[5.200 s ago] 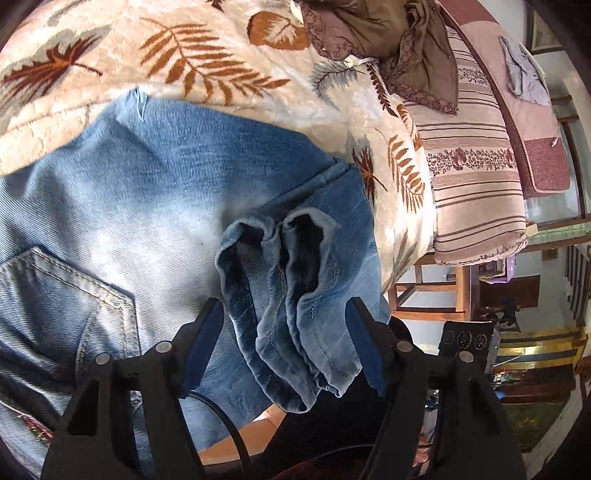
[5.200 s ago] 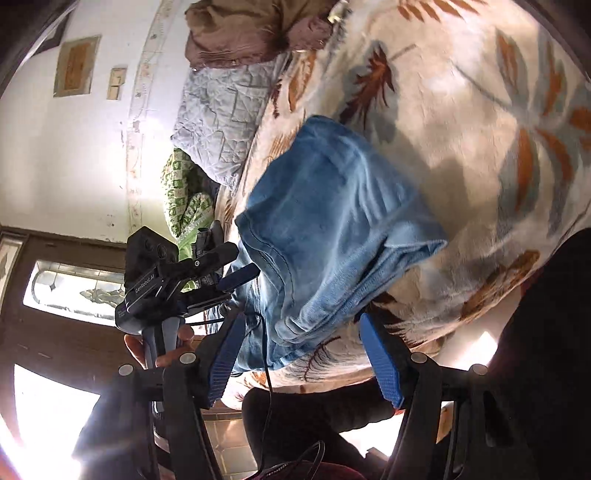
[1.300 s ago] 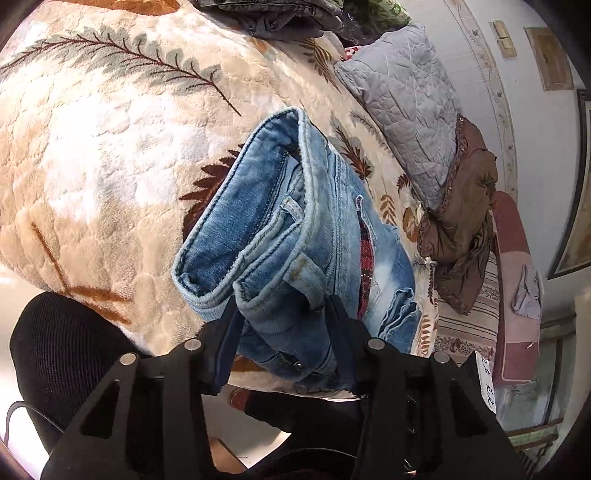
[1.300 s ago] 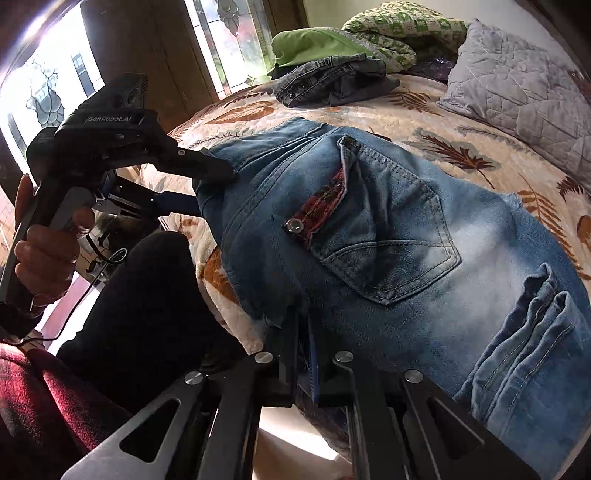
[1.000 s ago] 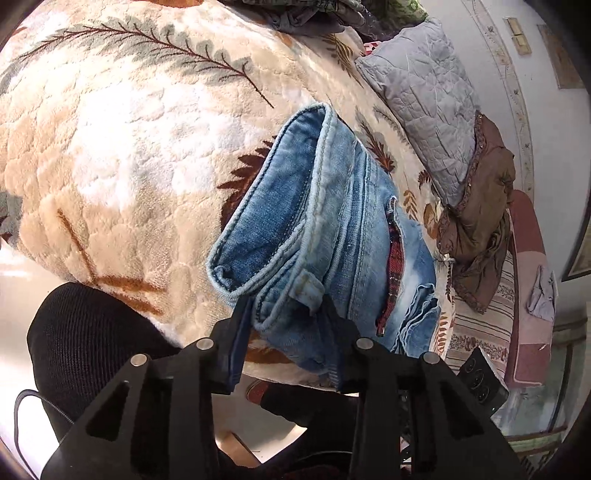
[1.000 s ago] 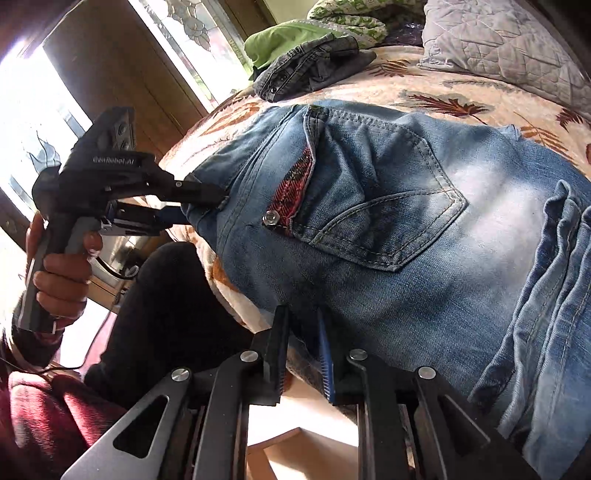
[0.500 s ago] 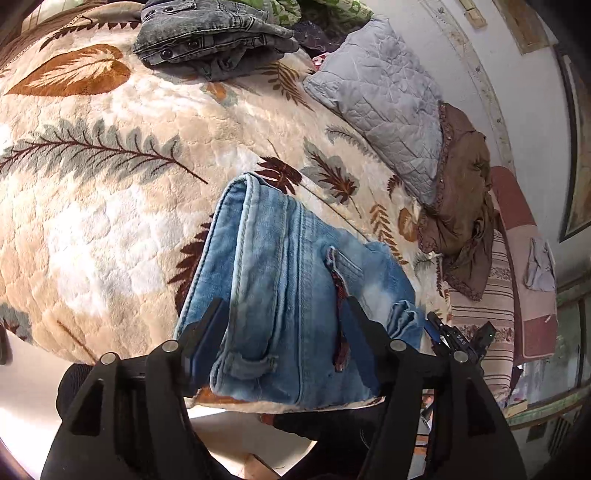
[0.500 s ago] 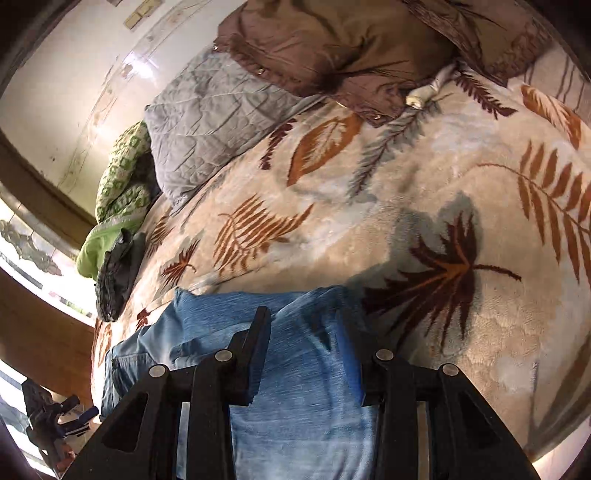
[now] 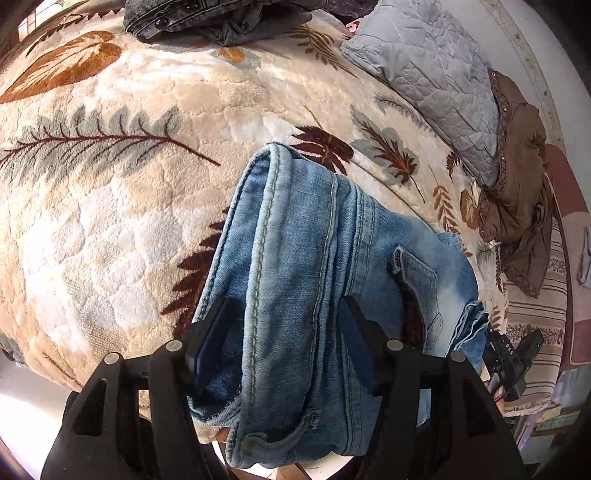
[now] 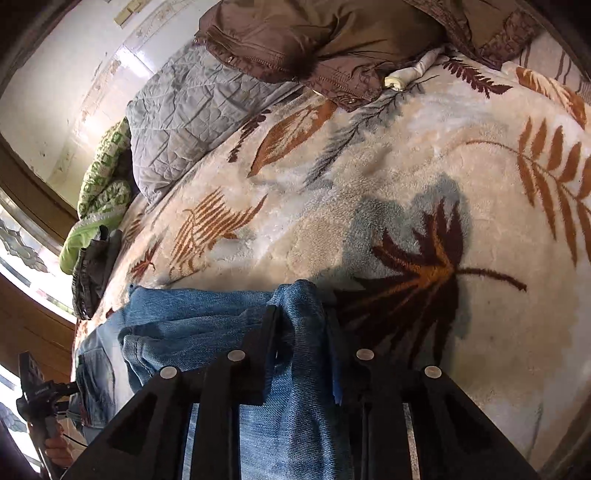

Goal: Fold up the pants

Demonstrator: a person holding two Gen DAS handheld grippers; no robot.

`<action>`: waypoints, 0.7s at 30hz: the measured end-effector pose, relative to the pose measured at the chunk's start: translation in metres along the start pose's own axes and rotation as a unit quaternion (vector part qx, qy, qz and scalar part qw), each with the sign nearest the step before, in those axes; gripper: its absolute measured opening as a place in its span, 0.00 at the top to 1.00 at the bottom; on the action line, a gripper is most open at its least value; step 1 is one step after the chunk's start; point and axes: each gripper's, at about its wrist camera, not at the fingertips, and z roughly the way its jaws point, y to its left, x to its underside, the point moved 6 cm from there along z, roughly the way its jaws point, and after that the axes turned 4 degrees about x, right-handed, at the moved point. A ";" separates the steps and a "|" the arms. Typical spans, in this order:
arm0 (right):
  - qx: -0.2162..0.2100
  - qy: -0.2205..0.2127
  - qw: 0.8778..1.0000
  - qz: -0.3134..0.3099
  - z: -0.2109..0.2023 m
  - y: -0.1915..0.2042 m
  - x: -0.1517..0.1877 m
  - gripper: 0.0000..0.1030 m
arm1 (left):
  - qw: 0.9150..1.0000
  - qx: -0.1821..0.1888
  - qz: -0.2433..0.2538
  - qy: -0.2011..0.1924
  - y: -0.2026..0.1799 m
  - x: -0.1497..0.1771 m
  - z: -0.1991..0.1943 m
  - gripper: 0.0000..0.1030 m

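Light blue jeans lie folded near the front edge of the leaf-print blanket, back pocket up. My left gripper straddles the thick waistband roll; its jaws are closing, with a thin dark gap still beside the left pad. In the right wrist view the jeans stretch off to the left. My right gripper is closing on a raised fold at their other end, and denim fills the space between its fingers. Each view also shows the other hand-held gripper, the right one and the left one.
A grey quilted pillow and a brown garment lie at the far side of the bed. Dark grey folded jeans and a green patterned cloth sit at one end. Striped bedding hangs beyond the jeans.
The left gripper let go of the waistband, opened wide and now sits closer around it. The right gripper swung from the pocket end to the far end and narrowed on a fold.
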 end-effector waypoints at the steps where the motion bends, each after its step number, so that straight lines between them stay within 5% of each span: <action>1: -0.011 -0.007 1.000 0.017 -0.010 -0.001 -0.003 0.70 | 1.000 0.004 -0.001 0.001 0.001 0.002 -0.003 0.42; 6: -0.069 -0.034 0.997 -0.012 -0.066 0.019 0.004 0.70 | 0.998 0.055 0.025 -0.005 -0.009 0.023 -0.029 0.43; 10: -0.048 0.005 0.997 -0.061 -0.059 0.035 0.038 0.70 | 0.997 0.008 0.077 -0.021 -0.020 0.037 -0.025 0.43; 13: 0.010 0.056 0.996 -0.069 -0.019 0.023 0.062 0.72 | 0.998 -0.018 0.066 0.005 -0.010 0.041 0.000 0.42; 21: -0.028 0.033 0.998 -0.053 -0.050 0.043 0.055 0.68 | 0.999 0.011 0.044 -0.015 0.009 0.039 -0.031 0.40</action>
